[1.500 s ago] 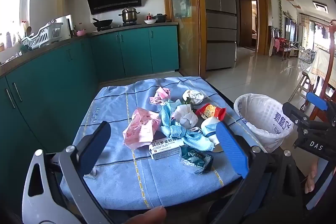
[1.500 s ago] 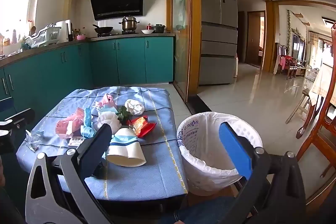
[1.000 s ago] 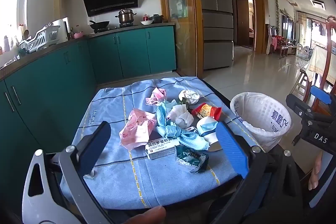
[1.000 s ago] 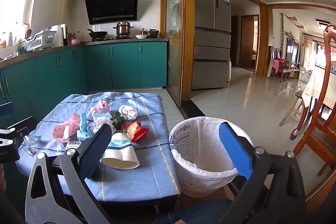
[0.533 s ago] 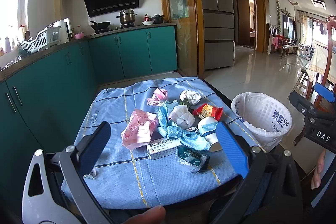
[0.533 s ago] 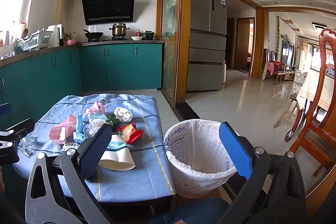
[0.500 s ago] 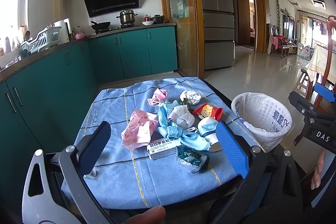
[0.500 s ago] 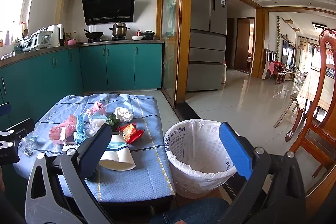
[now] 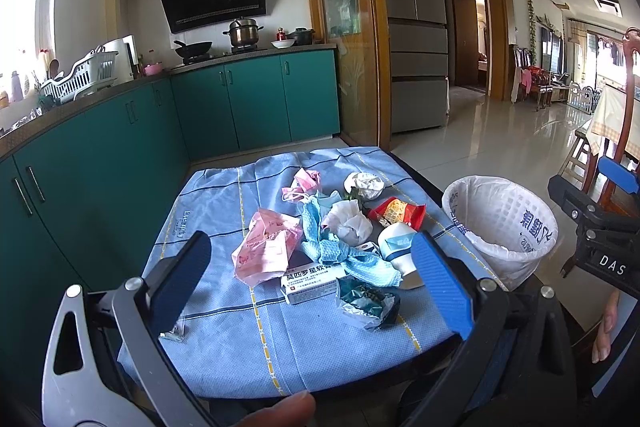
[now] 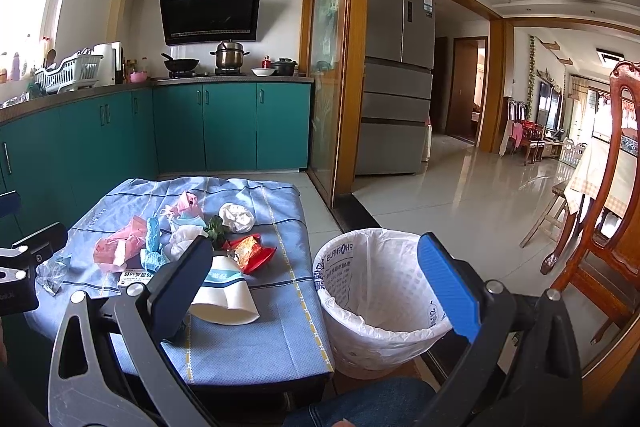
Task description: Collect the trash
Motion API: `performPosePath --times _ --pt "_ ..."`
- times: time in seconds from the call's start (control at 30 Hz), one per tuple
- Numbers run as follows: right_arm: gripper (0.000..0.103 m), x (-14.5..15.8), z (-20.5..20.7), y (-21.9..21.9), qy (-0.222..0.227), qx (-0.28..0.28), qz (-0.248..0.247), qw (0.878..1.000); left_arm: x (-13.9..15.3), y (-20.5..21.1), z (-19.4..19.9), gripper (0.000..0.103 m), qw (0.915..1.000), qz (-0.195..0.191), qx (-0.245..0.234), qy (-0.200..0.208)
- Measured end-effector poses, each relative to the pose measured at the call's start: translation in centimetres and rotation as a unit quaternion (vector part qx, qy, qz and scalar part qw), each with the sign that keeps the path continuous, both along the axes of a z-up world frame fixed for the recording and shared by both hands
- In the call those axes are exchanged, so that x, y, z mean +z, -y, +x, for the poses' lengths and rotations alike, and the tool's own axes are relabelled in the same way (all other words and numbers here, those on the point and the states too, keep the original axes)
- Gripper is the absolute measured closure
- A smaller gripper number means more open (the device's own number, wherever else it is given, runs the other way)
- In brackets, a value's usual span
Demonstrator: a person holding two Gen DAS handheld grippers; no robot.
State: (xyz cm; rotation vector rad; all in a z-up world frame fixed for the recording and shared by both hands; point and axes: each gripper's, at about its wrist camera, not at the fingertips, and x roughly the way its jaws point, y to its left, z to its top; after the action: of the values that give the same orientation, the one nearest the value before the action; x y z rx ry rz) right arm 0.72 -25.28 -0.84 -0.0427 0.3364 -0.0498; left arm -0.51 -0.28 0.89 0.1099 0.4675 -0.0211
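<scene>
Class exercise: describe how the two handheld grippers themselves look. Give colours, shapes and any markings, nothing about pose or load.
The left gripper and the right gripper match: long flat blue pads on black jaws, pivoted with silver bolts on grey metal frames with triangular cut-outs. In the left view, the right gripper's black body carries white lettering "DAS". No cables are visible.

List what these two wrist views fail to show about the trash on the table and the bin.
- Bin bottom: right wrist view, hidden by its own liner and rim.
- Paper cup: left wrist view, partly behind the blue jaw pad.
- Medicine box print: too small to read.
- Small clear wrapper: left wrist view, mostly behind the jaw.
</scene>
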Motion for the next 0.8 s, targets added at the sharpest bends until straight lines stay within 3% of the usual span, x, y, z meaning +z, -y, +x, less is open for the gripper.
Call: performPosePath --times 0.8 --pt "0.003 -0.4 0.05 -0.89 -0.002 0.008 -0.016 1.0 -0.41 -0.09 0.26 0.003 1.0 0.0 0.006 -0.004"
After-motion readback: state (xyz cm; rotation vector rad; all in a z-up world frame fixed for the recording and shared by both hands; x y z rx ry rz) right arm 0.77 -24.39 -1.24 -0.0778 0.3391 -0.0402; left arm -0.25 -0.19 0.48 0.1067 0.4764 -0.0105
